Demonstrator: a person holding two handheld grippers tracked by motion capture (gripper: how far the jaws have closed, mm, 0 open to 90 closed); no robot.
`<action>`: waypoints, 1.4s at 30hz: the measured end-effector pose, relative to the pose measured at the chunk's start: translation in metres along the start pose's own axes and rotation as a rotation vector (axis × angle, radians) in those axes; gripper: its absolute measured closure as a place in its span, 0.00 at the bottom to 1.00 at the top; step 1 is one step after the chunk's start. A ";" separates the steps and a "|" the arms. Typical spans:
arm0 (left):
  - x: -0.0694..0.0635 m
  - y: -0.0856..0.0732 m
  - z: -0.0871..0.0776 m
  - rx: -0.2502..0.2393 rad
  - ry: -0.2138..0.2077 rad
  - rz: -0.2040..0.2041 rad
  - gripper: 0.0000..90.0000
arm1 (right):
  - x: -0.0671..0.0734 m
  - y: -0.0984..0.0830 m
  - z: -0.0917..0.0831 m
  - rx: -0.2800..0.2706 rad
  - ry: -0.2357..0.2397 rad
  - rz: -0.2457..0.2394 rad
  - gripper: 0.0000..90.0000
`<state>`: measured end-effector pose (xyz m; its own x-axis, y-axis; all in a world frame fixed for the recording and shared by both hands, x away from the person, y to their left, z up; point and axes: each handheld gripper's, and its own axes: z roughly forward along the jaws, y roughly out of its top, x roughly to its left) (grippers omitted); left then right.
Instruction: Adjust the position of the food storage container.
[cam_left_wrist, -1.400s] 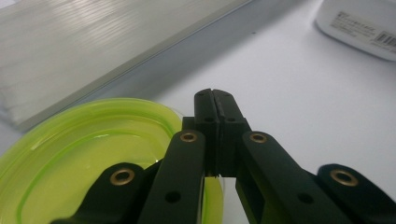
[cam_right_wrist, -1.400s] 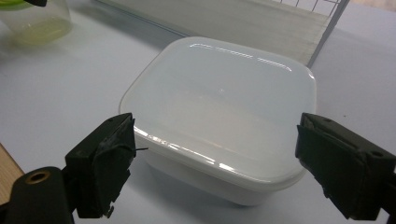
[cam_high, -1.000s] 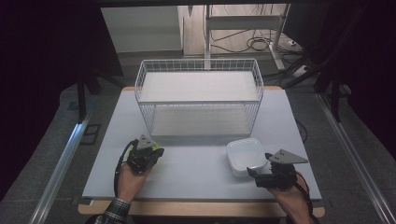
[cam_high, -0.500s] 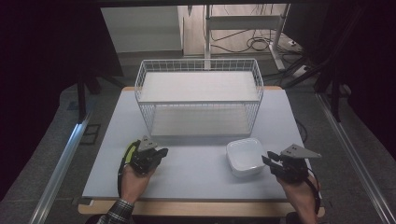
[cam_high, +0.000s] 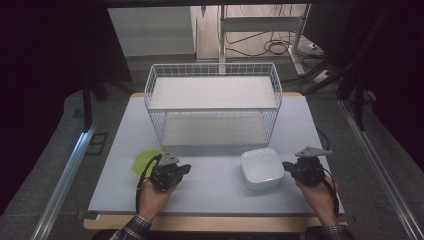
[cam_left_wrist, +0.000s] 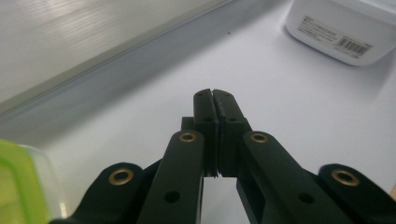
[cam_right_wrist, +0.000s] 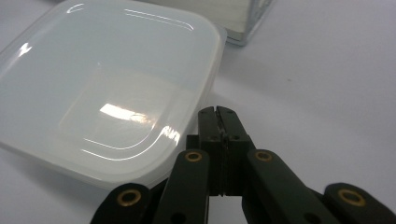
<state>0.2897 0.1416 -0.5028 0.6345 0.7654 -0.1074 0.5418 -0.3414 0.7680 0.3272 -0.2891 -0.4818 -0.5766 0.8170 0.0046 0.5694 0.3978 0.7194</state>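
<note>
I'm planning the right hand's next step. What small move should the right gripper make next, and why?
Probably open the jaws. The right gripper is shut on nothing, its jaws having just closed beside the white container, which sits free on the table.

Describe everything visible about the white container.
The white container is a shallow, square, rounded-corner tub of translucent white plastic. It looks empty and has no lid on. A barcode label sits on one side wall. It rests flat on the table, in front of the wire basket. The shut right gripper sits beside its rim, holding nothing.
</note>
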 end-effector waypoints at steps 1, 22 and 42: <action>-0.001 0.000 0.001 0.003 -0.001 -0.002 0.99 | 0.003 0.001 0.001 0.000 0.009 -0.005 0.99; -0.004 -0.002 0.015 0.077 -0.022 0.013 0.98 | 0.079 0.023 0.047 0.035 0.228 -0.100 0.98; 0.001 -0.004 -0.010 -0.001 0.006 0.038 0.39 | 0.074 0.025 0.035 -0.040 0.158 -0.148 0.46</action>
<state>0.2828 0.1486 -0.4996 0.6515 0.7550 -0.0746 0.5167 -0.3696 0.7723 0.3186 -0.2040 -0.4877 -0.7382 0.6746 0.0034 0.4499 0.4885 0.7476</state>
